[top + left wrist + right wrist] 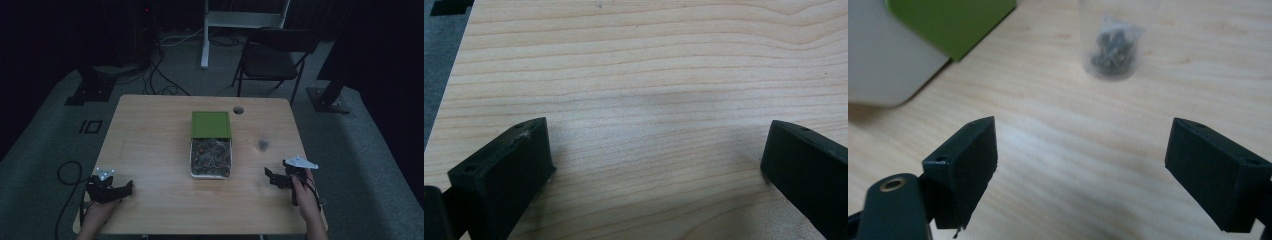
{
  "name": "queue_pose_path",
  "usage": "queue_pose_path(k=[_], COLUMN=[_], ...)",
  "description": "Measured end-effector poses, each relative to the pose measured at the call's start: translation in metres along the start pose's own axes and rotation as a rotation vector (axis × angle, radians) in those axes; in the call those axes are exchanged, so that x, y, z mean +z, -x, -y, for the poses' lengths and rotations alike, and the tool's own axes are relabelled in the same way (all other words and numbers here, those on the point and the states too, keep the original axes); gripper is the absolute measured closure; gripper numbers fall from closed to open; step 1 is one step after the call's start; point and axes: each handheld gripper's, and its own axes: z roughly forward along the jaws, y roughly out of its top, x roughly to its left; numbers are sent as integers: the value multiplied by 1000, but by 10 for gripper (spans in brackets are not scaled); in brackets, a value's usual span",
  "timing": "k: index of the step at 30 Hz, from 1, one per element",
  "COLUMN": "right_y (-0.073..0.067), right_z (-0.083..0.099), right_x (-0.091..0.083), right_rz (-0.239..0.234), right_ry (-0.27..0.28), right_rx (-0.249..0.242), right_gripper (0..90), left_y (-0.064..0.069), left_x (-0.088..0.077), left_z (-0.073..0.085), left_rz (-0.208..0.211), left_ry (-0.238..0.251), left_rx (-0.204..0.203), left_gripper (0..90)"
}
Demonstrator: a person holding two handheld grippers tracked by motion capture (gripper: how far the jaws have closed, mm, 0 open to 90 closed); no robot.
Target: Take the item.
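The right hand-held gripper (1080,165), jaws wide and empty, faces the small clear bag of dark pieces (1113,50) lying on the bench (150,150) straight ahead, nearer than the equally open, empty left hand-held gripper (117,191).

Bare tabletop (150,150) either side; box (211,157) blocks centre, small bag (262,145) right.
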Motion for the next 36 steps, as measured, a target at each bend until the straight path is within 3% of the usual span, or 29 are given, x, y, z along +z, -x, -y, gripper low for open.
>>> queue_pose_path(k=[7, 11, 15, 21, 24, 30, 36], right_y=[2, 6, 7, 6, 5, -1, -5], right_z=[14, 20, 24, 31, 32, 36, 38], right_x=[-3, -7, -9, -13, -14, -14, -13], right_rz=[-23, -29, -38, -90, -95, -148, -142], right_ry=[-49, -21, -27, -43, -47, -107, -161], right_rx=[-41, -18, -41, -89, -91, -168, -213], right_gripper=[134, 136, 137, 136, 134, 131, 121], left_y=[0, 0, 0, 0, 0, 0, 0], left_x=[0, 0, 0, 0, 0, 0, 0], left_z=[0, 0, 0, 0, 0, 0, 0], left_rz=[0, 0, 0, 0, 0, 0, 0], left_ry=[0, 1, 0, 0, 0, 0, 0], left_rx=[0, 0, 0, 0, 0, 0, 0], left_gripper=[5, 5, 5, 5, 5, 5, 5])
